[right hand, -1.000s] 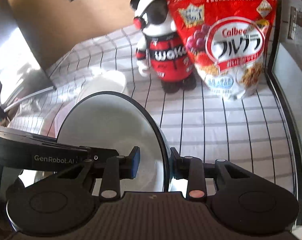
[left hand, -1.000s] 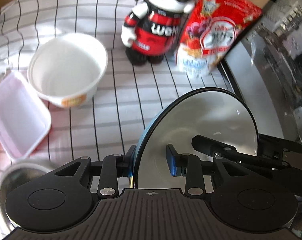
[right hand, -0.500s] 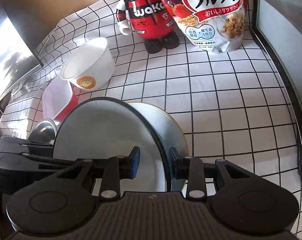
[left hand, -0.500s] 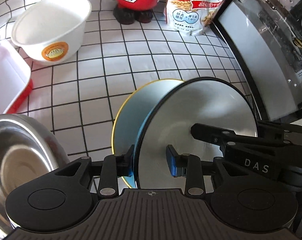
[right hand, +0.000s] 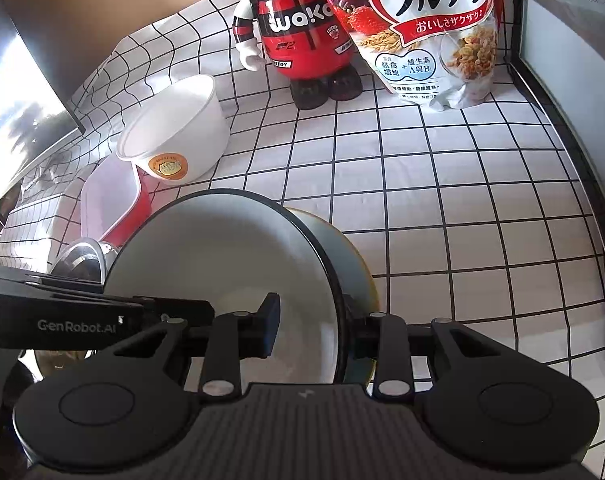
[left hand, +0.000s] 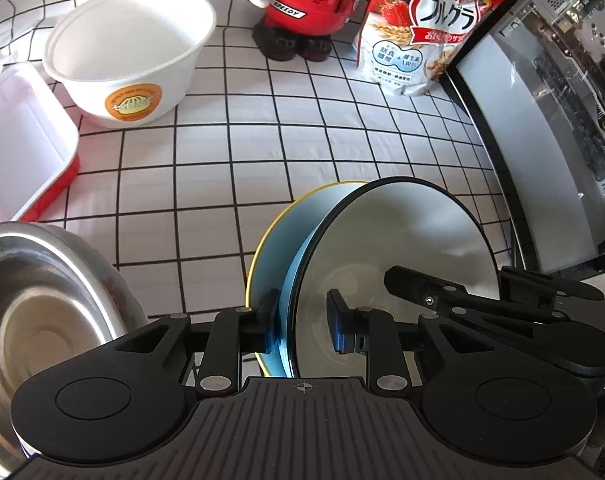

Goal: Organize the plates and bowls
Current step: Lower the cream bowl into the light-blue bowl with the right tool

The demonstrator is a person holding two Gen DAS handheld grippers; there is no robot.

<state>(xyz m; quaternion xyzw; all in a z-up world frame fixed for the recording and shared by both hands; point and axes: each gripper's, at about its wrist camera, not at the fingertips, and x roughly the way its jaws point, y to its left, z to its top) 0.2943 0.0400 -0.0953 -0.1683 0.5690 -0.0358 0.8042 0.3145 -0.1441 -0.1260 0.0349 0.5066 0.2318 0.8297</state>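
A grey bowl with a black rim (left hand: pixel 398 240) (right hand: pixel 222 256) sits in a light blue plate with a yellow rim (left hand: pixel 286 236) (right hand: pixel 358 256) on the checked cloth. My left gripper (left hand: pixel 302 320) straddles the bowl's left rim with its jaws apart. My right gripper (right hand: pixel 314 328) straddles the bowl's right rim, jaws also apart. A white paper bowl (left hand: pixel 130 52) (right hand: pixel 178 140) stands further back on the left. A steel bowl (left hand: pixel 42 320) (right hand: pixel 82 260) sits at the near left.
A pink and red box (left hand: pixel 18 144) (right hand: pixel 114 196) lies left of the plate. A red robot figure (left hand: pixel 306 4) (right hand: pixel 298 36) and a cereal bag (left hand: pixel 430 28) (right hand: pixel 426 28) stand at the back. A computer case (left hand: pixel 554 120) bounds the right side.
Both grippers came down with the grey bowl onto the blue plate. Their jaws have opened wider around the bowl's rim.
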